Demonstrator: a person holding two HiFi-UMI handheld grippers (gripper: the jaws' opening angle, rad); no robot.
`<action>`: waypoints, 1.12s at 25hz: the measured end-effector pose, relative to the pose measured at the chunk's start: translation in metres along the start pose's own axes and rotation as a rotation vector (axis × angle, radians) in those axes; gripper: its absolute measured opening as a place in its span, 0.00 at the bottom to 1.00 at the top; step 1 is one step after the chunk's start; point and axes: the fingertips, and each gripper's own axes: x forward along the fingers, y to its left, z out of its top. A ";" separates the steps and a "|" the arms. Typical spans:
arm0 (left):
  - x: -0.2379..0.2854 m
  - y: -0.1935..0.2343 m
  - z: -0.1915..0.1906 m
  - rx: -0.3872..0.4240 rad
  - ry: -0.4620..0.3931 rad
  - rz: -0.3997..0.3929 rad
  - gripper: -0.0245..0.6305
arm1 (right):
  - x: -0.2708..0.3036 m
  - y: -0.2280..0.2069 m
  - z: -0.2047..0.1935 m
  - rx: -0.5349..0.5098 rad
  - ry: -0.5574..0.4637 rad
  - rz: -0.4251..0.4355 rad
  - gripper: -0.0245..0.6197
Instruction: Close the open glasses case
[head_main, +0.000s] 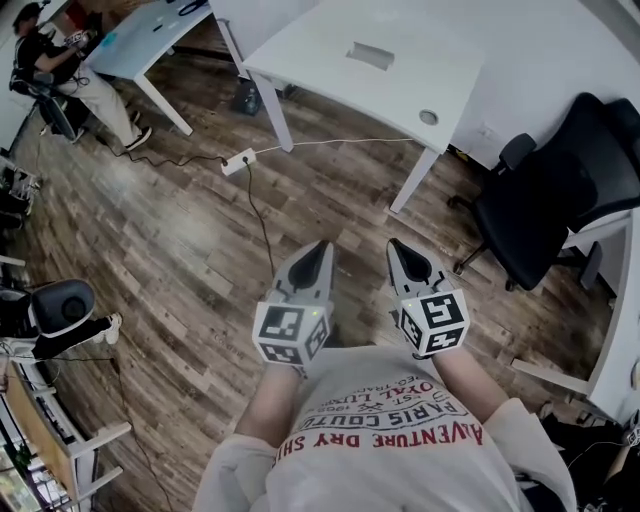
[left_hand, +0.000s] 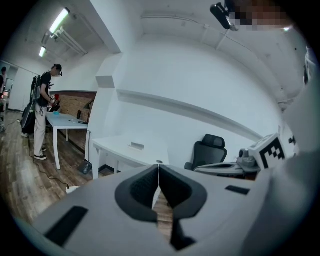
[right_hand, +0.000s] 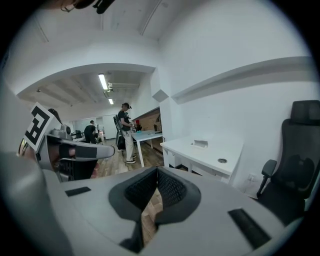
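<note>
Right claw (right_hand: 157, 171) tips together before white desk (right_hand: 196, 153)

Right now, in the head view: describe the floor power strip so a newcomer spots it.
Find the big white desk at top centre, then look at the wood floor just left of its front-left leg. The power strip lies there: a small white block, the only one on the floor, with a white cord running right and dark cords trailing off.

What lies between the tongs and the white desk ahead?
Head view: bare wooden floor, crossed only by a thin white cable running from a power strip toward the white desk.
</note>
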 end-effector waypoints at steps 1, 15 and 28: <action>0.005 0.011 0.006 0.002 0.000 -0.006 0.05 | 0.012 0.001 0.006 0.001 -0.002 -0.006 0.06; 0.038 0.147 0.056 -0.013 -0.013 -0.025 0.05 | 0.134 0.039 0.058 0.011 -0.035 -0.029 0.06; 0.122 0.209 0.073 -0.024 0.005 0.038 0.05 | 0.241 -0.019 0.082 0.064 -0.019 0.005 0.06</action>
